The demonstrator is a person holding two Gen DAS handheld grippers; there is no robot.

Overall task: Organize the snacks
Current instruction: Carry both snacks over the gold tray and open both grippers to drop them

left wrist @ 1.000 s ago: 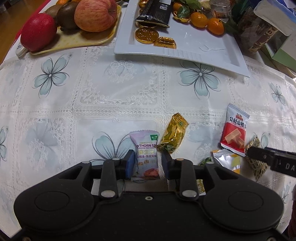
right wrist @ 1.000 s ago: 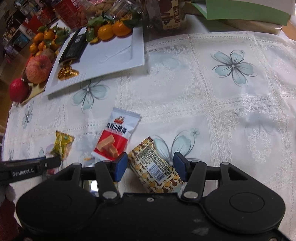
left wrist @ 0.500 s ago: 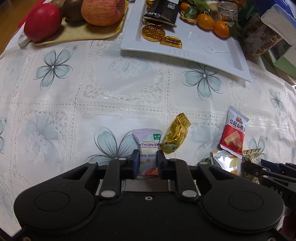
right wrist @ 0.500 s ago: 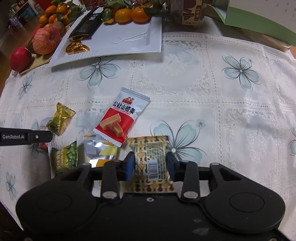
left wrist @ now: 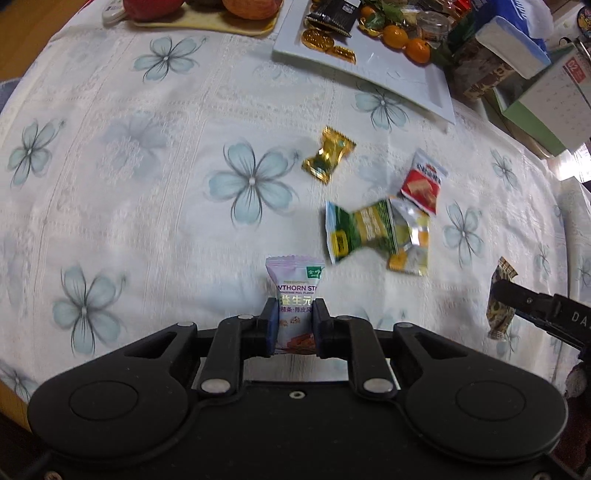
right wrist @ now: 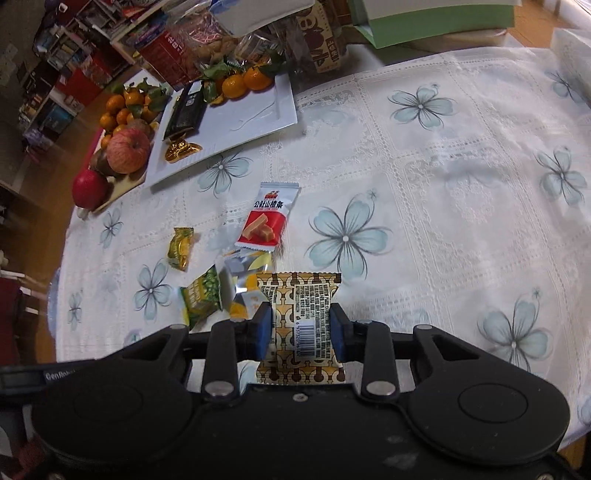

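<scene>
My left gripper (left wrist: 294, 325) is shut on a lilac hawthorn snack packet (left wrist: 295, 291), held clear above the flowered tablecloth. My right gripper (right wrist: 300, 328) is shut on a brown-and-cream patterned packet (right wrist: 299, 314), also lifted; that packet (left wrist: 499, 302) and the right gripper's finger show at the right edge of the left wrist view. On the cloth lie a gold candy (left wrist: 328, 159), a red-and-white packet (left wrist: 422, 186), a green pea packet (left wrist: 360, 230) and a silver-yellow packet (left wrist: 412, 243). The white rectangular plate (left wrist: 406, 74) at the back holds a black bar, gold coins and mandarins.
A yellow tray with apples (right wrist: 127, 151) and mandarins sits left of the white plate (right wrist: 255, 114). Jars, boxes and a green-edged box (right wrist: 436, 18) crowd the back of the table. The table's edge runs along the left in the right wrist view.
Both grippers closed on their packets and lifted them off the cloth, moving back from the table. The green and silver packets, earlier partly hidden, now lie in plain sight.
</scene>
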